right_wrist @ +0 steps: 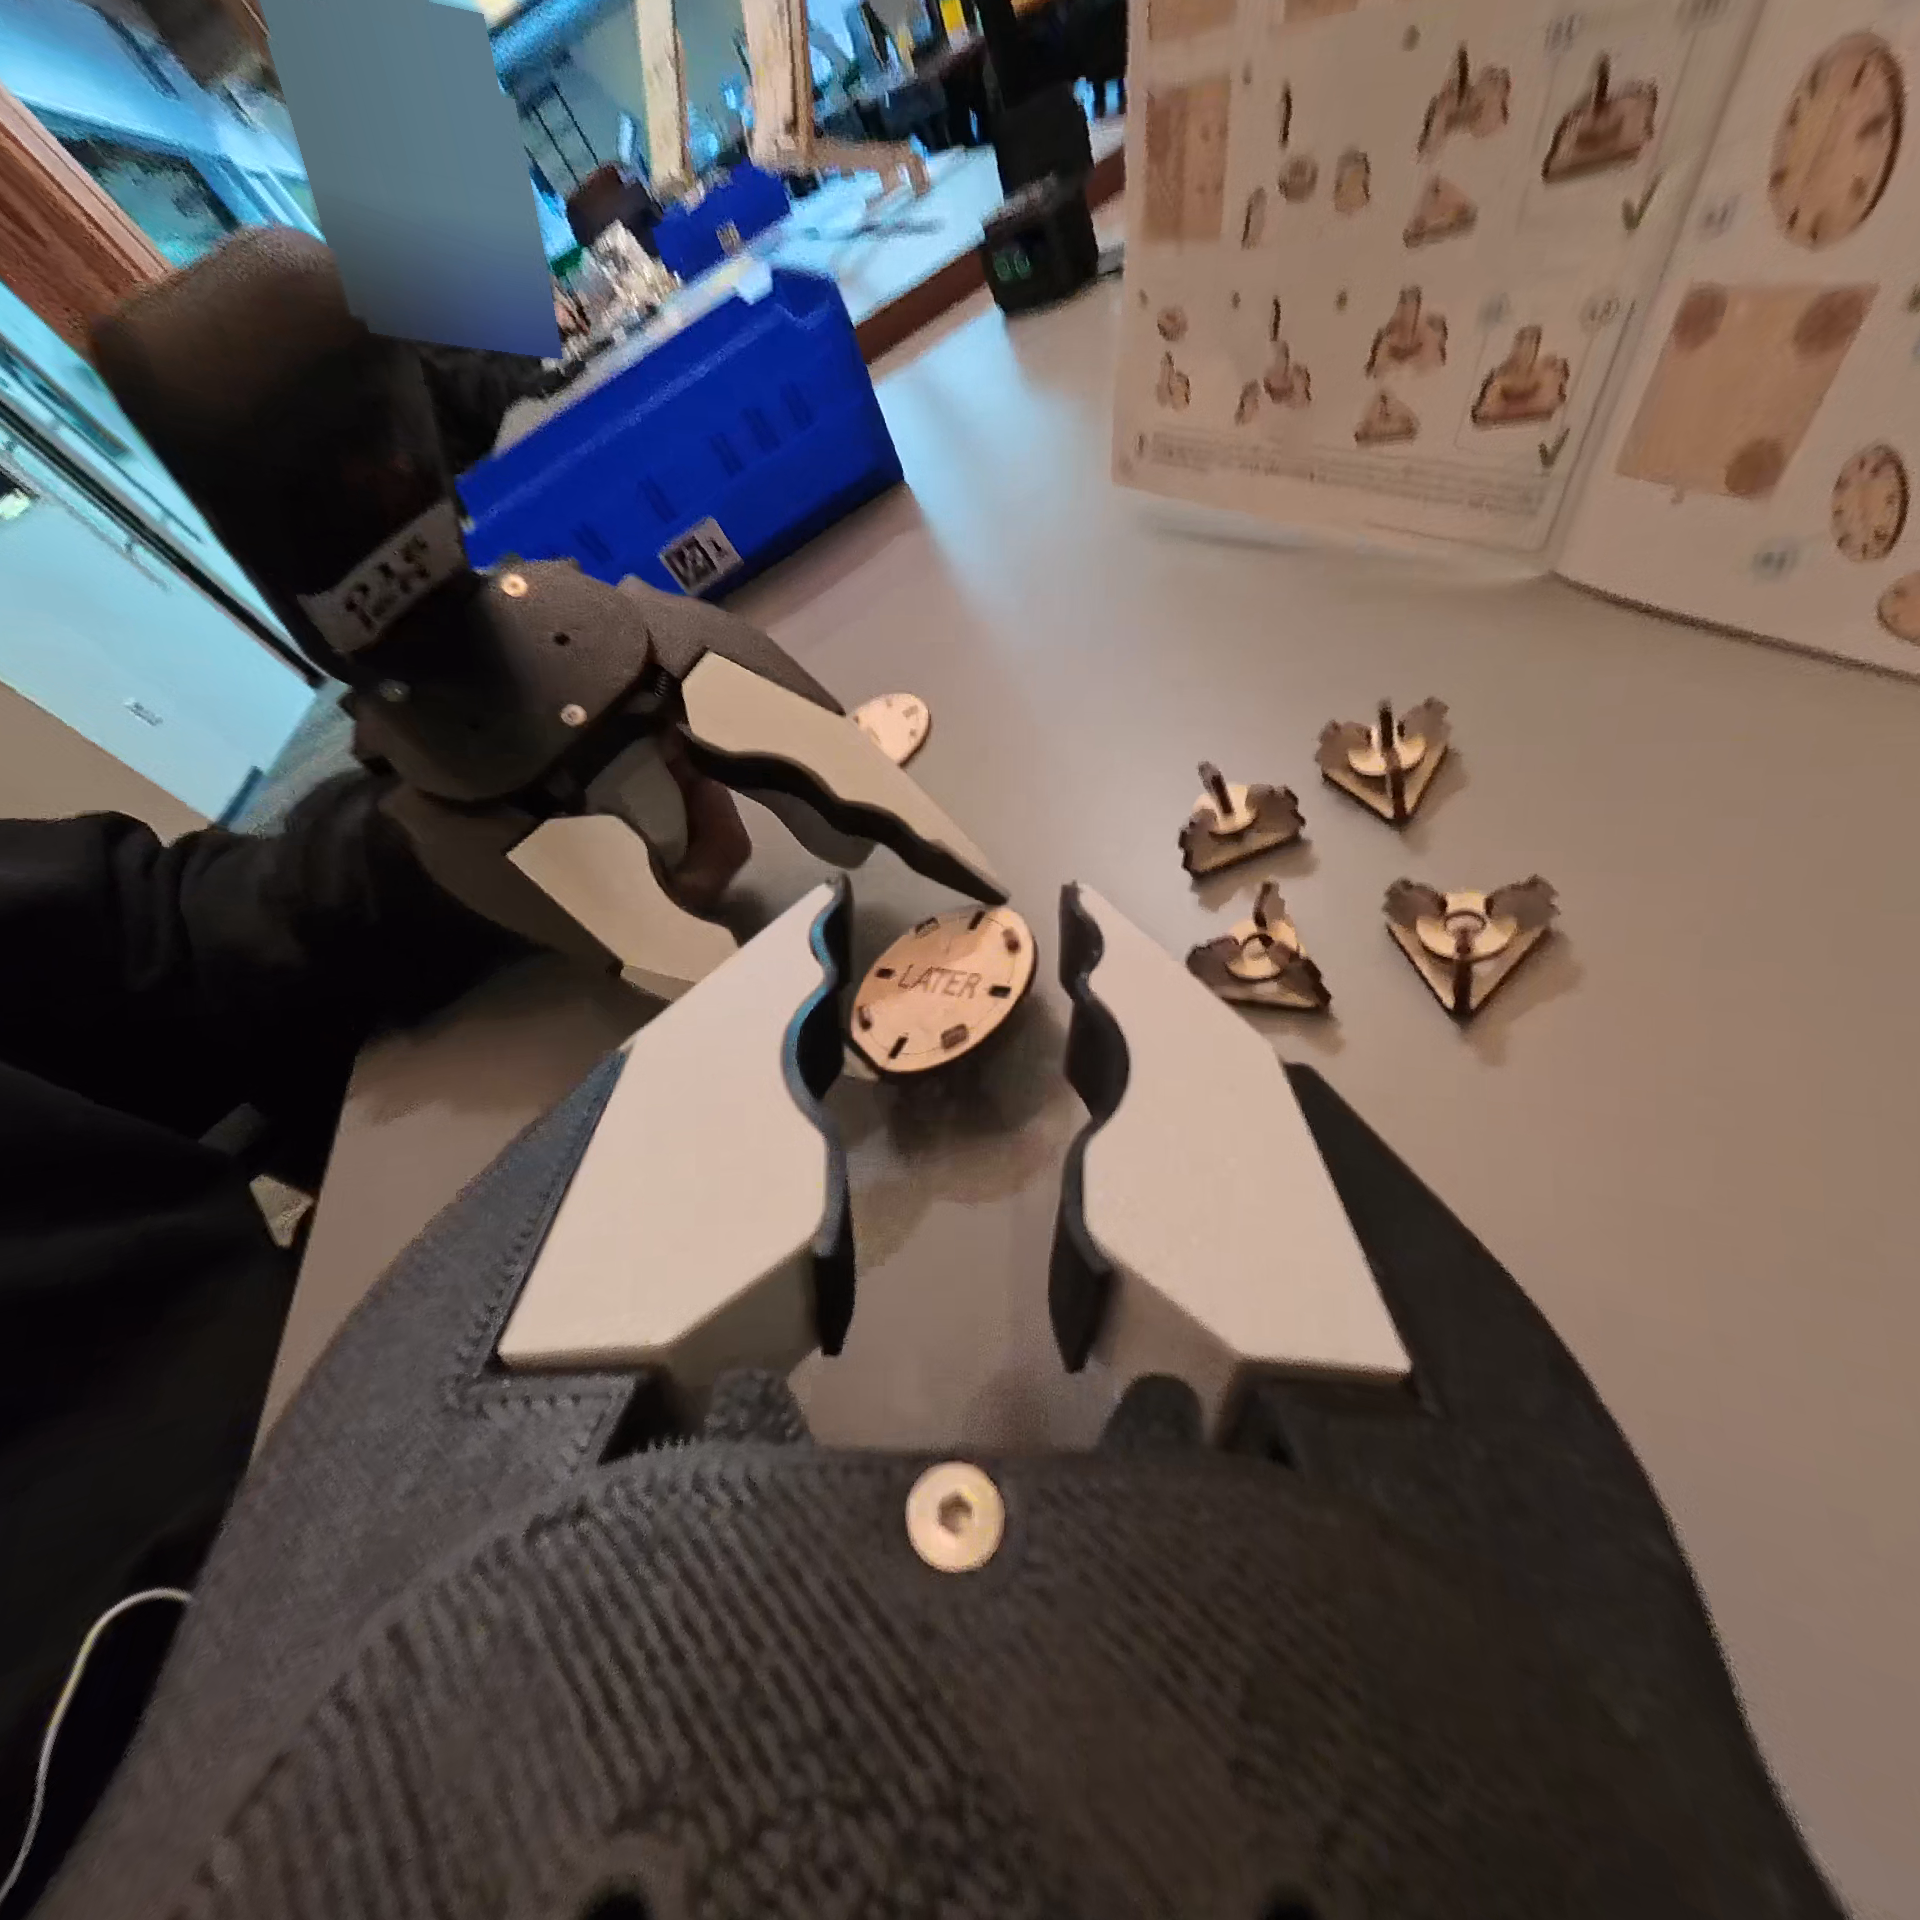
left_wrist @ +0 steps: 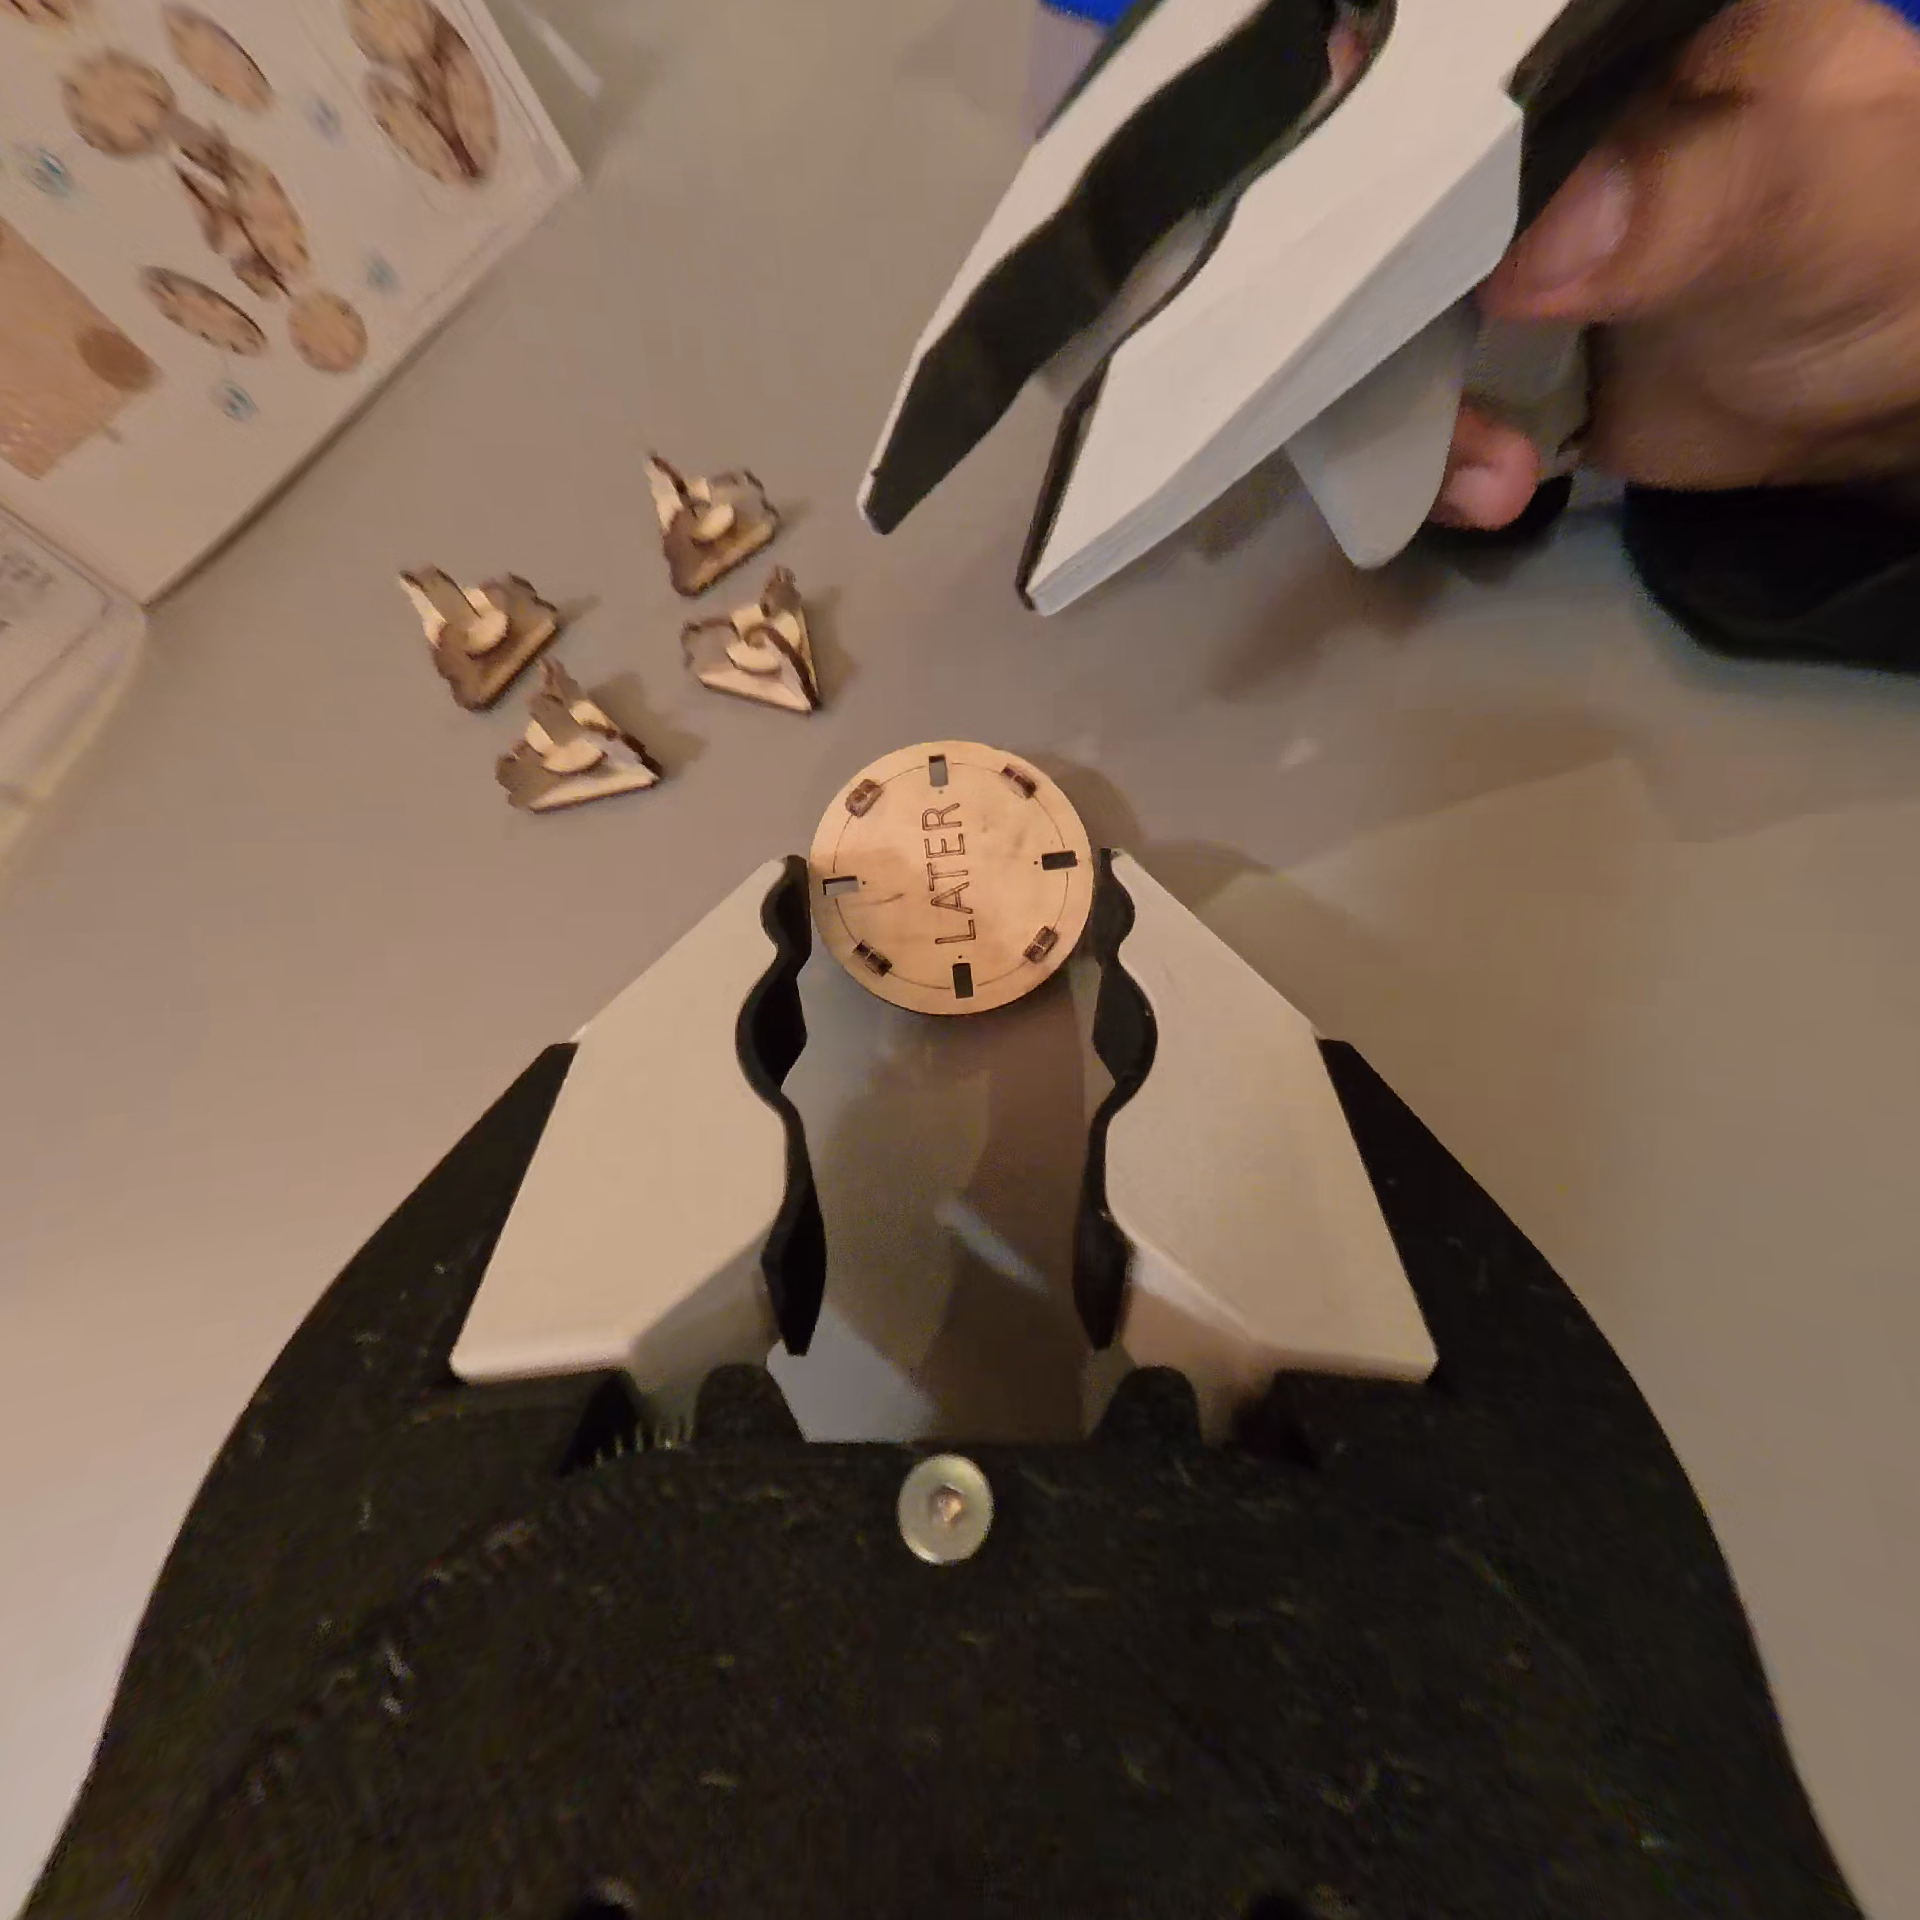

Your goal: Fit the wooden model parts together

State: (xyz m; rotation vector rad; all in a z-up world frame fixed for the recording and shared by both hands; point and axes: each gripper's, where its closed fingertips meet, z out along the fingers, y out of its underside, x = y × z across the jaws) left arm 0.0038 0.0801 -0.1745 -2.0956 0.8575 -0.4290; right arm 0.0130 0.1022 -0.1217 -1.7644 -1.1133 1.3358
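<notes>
Gripping a round wooden disc (left_wrist: 951, 875) by its edges in the left hand-held gripper (left_wrist: 951, 883), tilted just above the grey worktop (left_wrist: 312, 987). Hovering nearby with the right hand-held gripper (right_wrist: 951, 904), fingers apart and bare. Lying close beside the disc: 4 small triangular wooden assemblies (left_wrist: 613, 623). Resting farther off: an open instruction booklet (right_wrist: 1558, 312).

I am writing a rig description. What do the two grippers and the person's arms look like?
The left gripper and right gripper each have a black ribbed body, two pale grey wedge fingers, wavy black pads and a silver screw. Sleeves are black; a thin white cable lies by one.
</notes>
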